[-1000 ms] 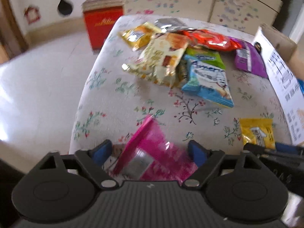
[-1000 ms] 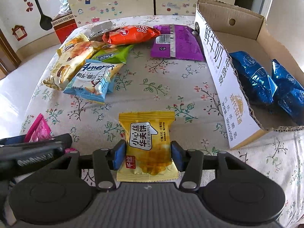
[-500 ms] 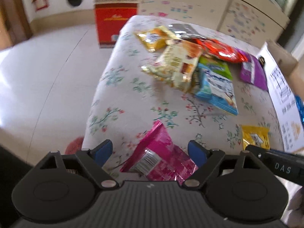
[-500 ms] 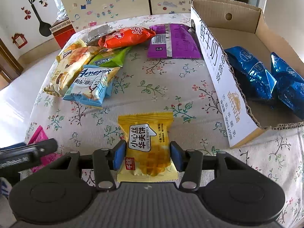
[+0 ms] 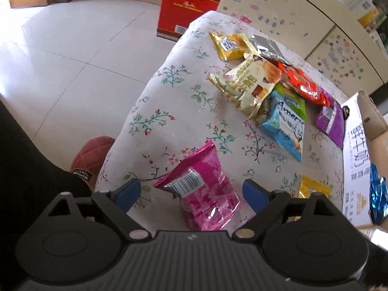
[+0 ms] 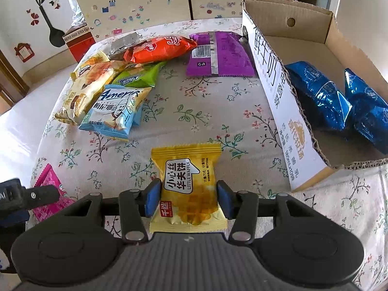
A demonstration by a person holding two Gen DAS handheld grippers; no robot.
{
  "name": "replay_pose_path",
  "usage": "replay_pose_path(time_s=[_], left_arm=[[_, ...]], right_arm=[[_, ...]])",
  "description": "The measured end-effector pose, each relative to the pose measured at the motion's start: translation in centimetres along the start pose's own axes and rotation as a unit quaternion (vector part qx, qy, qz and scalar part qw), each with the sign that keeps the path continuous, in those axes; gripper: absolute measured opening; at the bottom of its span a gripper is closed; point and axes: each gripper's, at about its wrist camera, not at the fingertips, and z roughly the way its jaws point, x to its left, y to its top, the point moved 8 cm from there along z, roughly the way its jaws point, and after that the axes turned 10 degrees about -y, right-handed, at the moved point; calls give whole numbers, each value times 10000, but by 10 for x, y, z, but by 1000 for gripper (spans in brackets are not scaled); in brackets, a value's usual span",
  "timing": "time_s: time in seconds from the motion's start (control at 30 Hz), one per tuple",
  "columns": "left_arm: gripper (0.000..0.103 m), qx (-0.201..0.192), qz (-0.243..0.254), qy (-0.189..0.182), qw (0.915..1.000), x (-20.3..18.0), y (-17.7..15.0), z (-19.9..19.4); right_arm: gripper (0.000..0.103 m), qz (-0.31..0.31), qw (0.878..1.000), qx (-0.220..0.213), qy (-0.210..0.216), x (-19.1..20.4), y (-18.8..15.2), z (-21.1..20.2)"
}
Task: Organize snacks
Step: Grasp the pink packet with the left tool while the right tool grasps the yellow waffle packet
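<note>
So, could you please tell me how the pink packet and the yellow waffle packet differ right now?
The pink packet lies askew between the left gripper's wide-open jaws, which have just been opening; the yellow waffle packet sits square, clamped by the right gripper. Pink shows its barcode, yellow its label. Both rest on the floral cloth.

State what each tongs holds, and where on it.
Right tongs: yellow waffle packet, pinched across its side edges. Left tongs: nothing; just opening, astride the pink packet.
</note>
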Motion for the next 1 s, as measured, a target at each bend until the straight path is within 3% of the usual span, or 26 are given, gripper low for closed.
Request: replay_pose_path(time_s=[0.17,0.27,0.4,0.6,0.67,1.0], left_arm=[[91,170,-255,134,9994,-1,-6,16],[93,54,-43,302,9995,-7,-6,20],[73,-119,335,477,9982,-12,-2,20],[62,-181,541,242,9981,-12,4,17],[46,-188,739,184,9969,-15,5,17],[44,-193,1928,50,9810,-35,8,15]], right_arm=[[56,11,10000,6,5,0,0,1],[56,13,10000,4,9,0,0,1],[56,39,10000,17,32,-1,-1,0],[53,29,9998,-5,191,1,-2,-5],[53,-16,9996,-62,260,3,-2,-9],[53,-165,9988,-264,386,6,5,-20]])
